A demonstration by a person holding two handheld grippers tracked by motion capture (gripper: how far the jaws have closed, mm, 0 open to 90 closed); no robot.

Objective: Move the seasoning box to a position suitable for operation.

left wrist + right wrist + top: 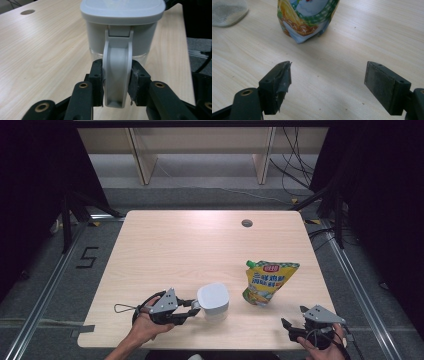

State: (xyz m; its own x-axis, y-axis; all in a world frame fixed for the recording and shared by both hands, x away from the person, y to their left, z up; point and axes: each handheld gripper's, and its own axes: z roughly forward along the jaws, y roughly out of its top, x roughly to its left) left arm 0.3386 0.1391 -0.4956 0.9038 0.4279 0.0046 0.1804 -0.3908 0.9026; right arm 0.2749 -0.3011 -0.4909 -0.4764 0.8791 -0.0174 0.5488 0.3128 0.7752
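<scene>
While both hands rest at the near edge, the items read as follows, near to far.

Left gripper (192,309): held low at the near left of the surface (190,245); jaws clamped on the handle (117,72) of the jug, one pad on each flank, likely because the handle is the narrowest part to grip.

Right gripper (289,327): near right corner; jaws wide apart with nothing between them, aimed at the pouch, probably waiting its turn.

Jug (213,301): pale grey lidded container, upright, near centre of the surface; lid (122,10) seated flat; lower body clear, with what seems a pale granular fill, hard to tell.

Pouch (267,281): yellow-green printed refill pouch with green spout cap (250,264), lying just right of the jug and apart from it; spout towards the far left.

Cable hole (247,223): far side of the surface, well apart from everything.

Judgement: jug steadied by its handle, seemingly ahead of work with the pouch.
</scene>
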